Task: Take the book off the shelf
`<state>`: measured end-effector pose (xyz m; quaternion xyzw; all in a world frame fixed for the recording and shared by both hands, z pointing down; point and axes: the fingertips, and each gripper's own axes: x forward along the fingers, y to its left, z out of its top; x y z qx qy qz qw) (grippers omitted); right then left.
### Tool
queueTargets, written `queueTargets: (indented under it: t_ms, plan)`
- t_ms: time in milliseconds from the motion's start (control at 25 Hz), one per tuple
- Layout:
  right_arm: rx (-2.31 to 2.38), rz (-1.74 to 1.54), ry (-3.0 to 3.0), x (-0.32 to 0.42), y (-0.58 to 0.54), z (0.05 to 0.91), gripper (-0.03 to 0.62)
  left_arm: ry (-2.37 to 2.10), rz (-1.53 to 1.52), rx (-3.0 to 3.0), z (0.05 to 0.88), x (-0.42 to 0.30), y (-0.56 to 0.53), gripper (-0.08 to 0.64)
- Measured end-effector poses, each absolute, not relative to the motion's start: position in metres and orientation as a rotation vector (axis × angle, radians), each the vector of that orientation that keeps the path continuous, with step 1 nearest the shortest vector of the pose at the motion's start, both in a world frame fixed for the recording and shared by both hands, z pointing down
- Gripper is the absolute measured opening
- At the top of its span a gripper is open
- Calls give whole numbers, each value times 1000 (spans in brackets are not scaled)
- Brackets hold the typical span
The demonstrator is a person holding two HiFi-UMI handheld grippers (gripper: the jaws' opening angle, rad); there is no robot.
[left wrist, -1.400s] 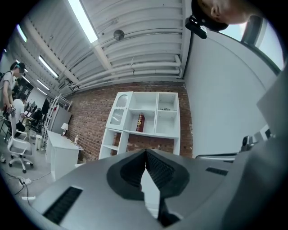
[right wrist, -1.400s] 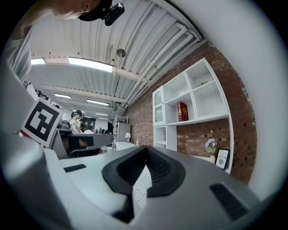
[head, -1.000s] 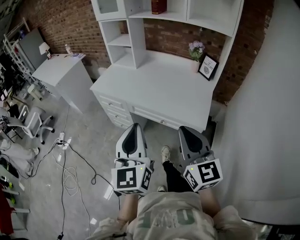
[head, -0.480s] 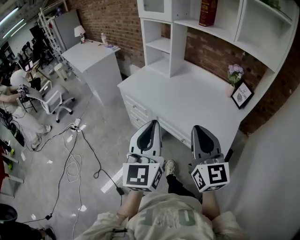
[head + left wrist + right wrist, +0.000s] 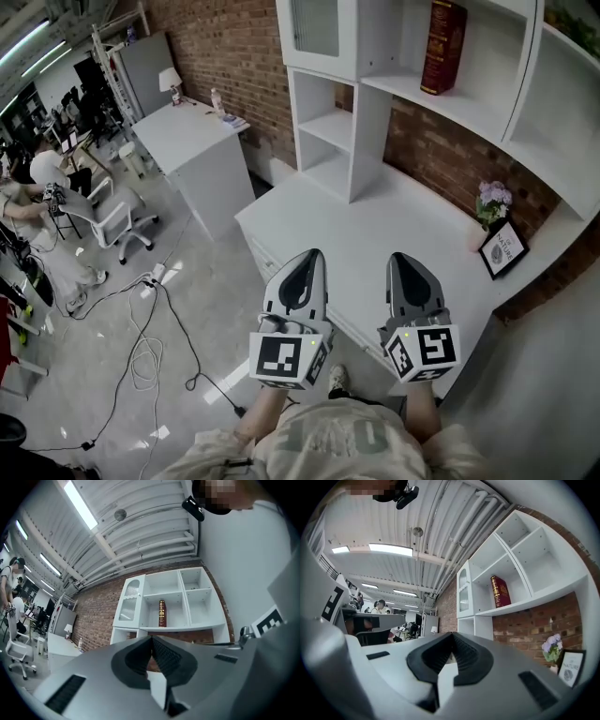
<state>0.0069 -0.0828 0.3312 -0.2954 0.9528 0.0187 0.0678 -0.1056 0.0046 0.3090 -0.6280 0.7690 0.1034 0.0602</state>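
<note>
The book (image 5: 443,47) stands upright on the shelf (image 5: 469,105) at the upper right of the head view, dark red with gold on its spine, alone in its open bay. Both grippers are held low in the frame, side by side and well short of it, above the front edge of the white desk (image 5: 375,225). The left gripper (image 5: 314,255) has its jaws pressed together with nothing between them. The right gripper (image 5: 405,259) is the same, jaws closed and empty. In the left gripper view the book shows small, just above the meeting jaw tips; in the right gripper view it sits up and to the right of them.

On the desk at the right edge are a small pot of flowers (image 5: 492,199) and a black picture frame (image 5: 503,248), close beside each other. A second white table (image 5: 192,141) with a lamp (image 5: 172,82) stands at upper left. Cables (image 5: 141,347) trail over the floor at lower left, near an office chair (image 5: 112,217).
</note>
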Motion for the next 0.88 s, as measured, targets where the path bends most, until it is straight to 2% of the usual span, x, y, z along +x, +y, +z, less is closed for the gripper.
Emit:
queueTargets:
  t_ms: [480, 880]
  plan:
    - [-908, 116, 2894, -48, -223, 322, 14, 2385, 362, -1867, 310, -171, -125, 14]
    - [-963, 146, 2884, -54, -276, 312, 14, 2360, 349, -1928, 301, -173, -188, 14]
